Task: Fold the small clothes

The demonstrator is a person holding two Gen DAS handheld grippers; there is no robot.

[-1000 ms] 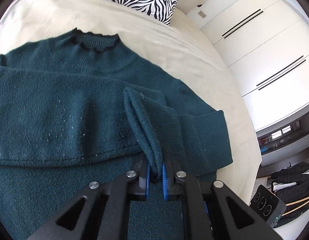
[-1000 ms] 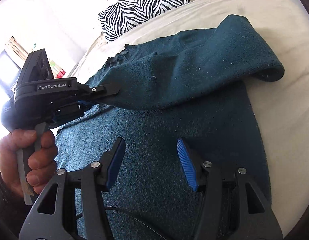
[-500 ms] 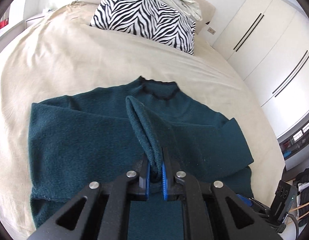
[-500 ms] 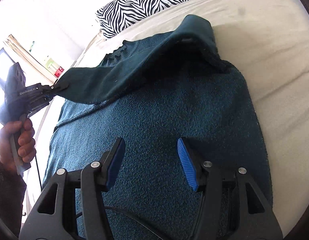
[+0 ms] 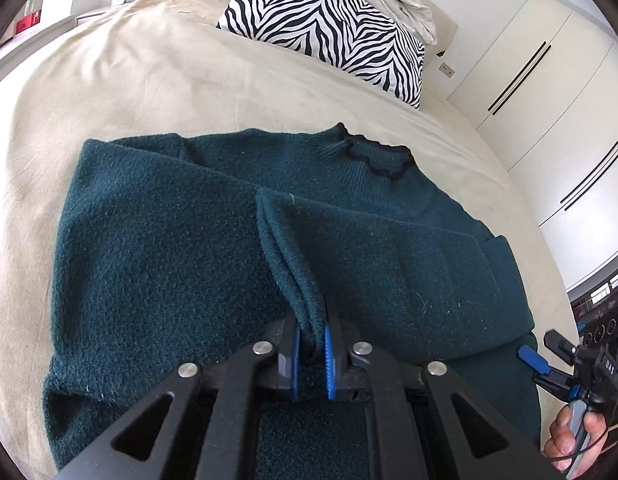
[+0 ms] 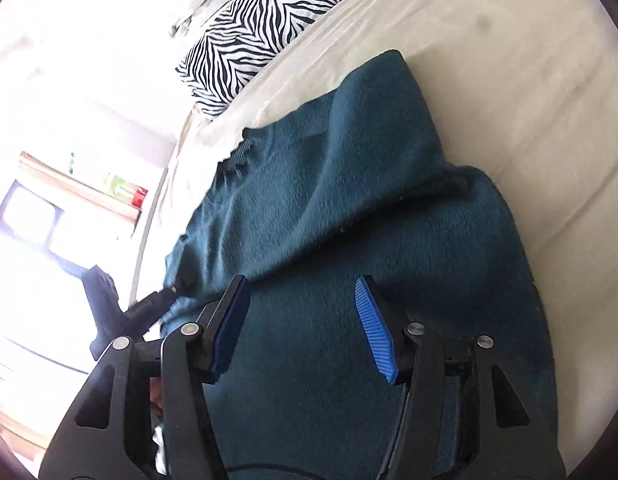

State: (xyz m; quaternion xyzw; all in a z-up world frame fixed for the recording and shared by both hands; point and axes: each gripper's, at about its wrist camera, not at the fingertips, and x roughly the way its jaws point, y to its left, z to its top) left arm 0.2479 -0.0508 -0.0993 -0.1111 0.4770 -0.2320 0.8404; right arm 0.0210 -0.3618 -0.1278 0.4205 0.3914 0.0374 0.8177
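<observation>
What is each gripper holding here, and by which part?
The left gripper is shut on the dark teal knit sweater, pinching the cuff end of its sleeve. The right gripper is open, holding nothing.

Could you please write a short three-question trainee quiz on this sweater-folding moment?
1. True or false: the left gripper is shut on a sleeve cuff of the teal sweater.
2. Multiple choice: the right gripper is A) open above the sweater body, B) shut on the collar, C) holding the pillow.
3. Fill in: the pillow beyond the sweater has a ____ pattern.

Key: 1 true; 2 A; 3 zebra.
</observation>
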